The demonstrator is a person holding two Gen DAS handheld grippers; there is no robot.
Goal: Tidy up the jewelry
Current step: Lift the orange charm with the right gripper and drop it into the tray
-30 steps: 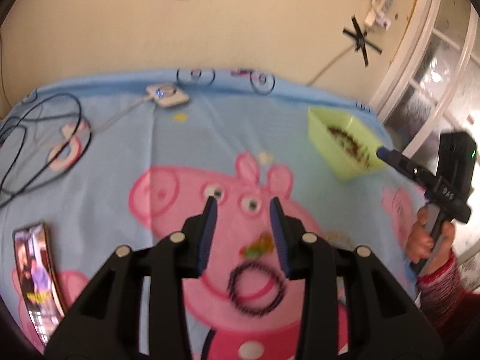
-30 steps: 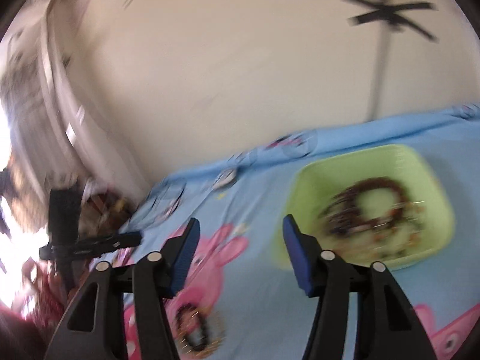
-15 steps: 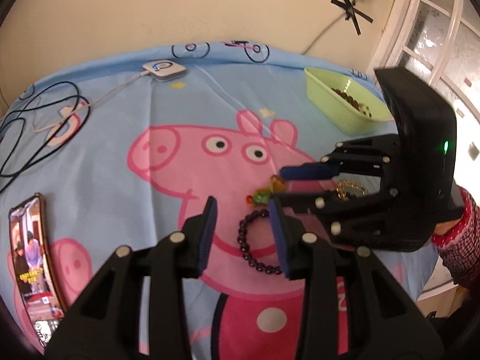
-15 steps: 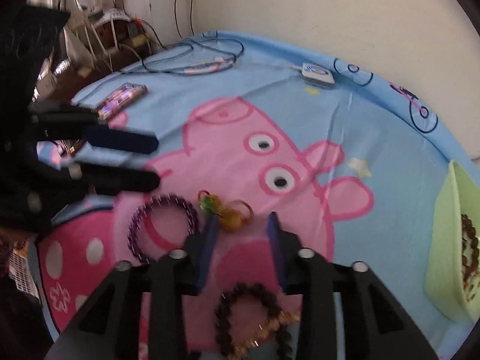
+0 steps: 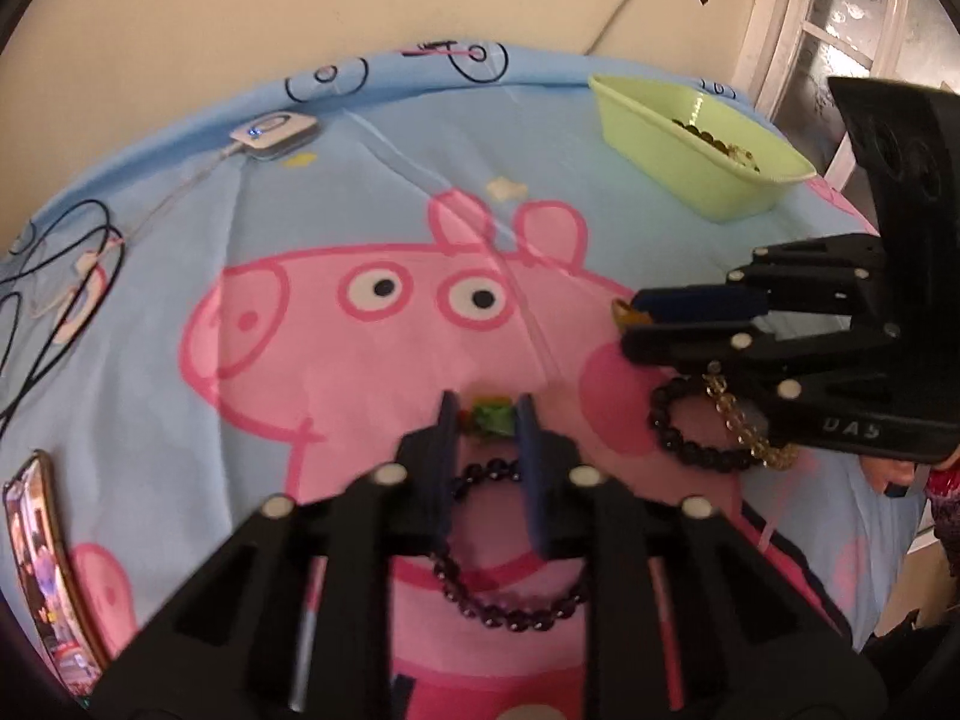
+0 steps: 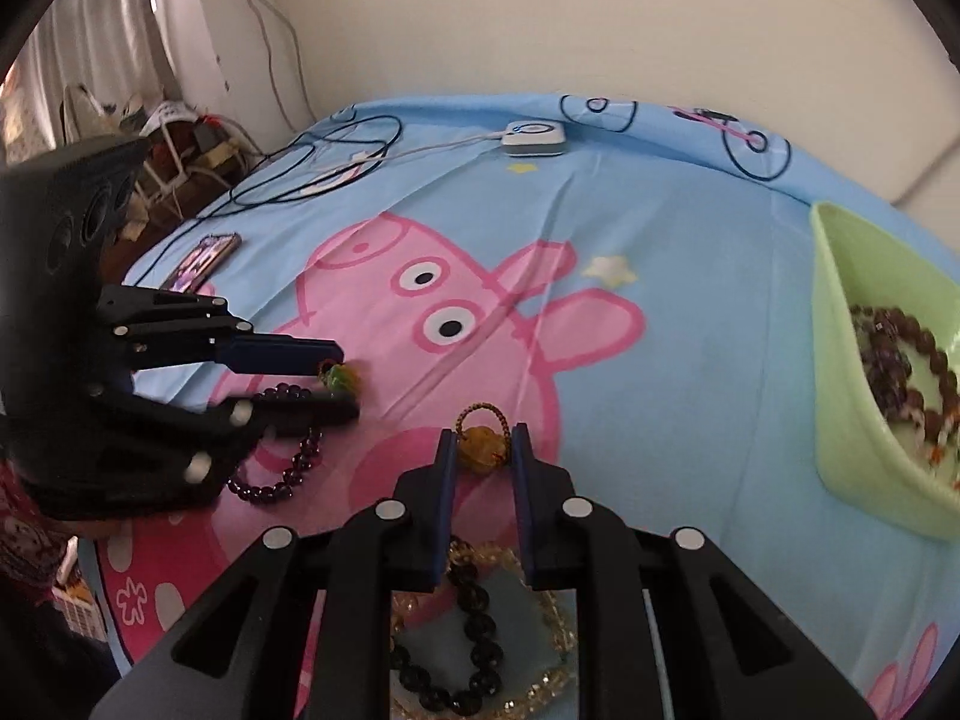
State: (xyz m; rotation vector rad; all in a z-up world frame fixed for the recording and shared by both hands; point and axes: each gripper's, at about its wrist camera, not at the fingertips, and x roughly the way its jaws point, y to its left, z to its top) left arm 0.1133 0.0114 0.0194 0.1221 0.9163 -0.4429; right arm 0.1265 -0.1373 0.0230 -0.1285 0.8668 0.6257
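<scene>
My left gripper (image 5: pixel 485 417) is shut on a green charm (image 5: pixel 493 414) low on the pink pig print; it also shows in the right wrist view (image 6: pixel 339 376). A purple bead bracelet (image 5: pixel 510 609) lies under its fingers. My right gripper (image 6: pixel 483 447) is shut on an amber charm with a cord loop (image 6: pixel 480 443), which also shows in the left wrist view (image 5: pixel 627 315). A black bead bracelet (image 6: pixel 462 648) and a gold bead strand (image 6: pixel 555 624) lie beneath it. The green tray (image 6: pixel 852 396) at the right holds several bead bracelets.
A blue cartoon cloth (image 5: pixel 384 180) covers the table. A phone (image 5: pixel 45 570) lies at the left edge, black cables (image 5: pixel 54 276) and a white charger puck (image 5: pixel 273 132) at the back left. The wall is behind; a window frame (image 5: pixel 798 30) is at the right.
Both grippers have dropped onto the jewelry pile and closed: the left on the green charm, the right on the amber charm. One second ago the right gripper was open near the tray.
</scene>
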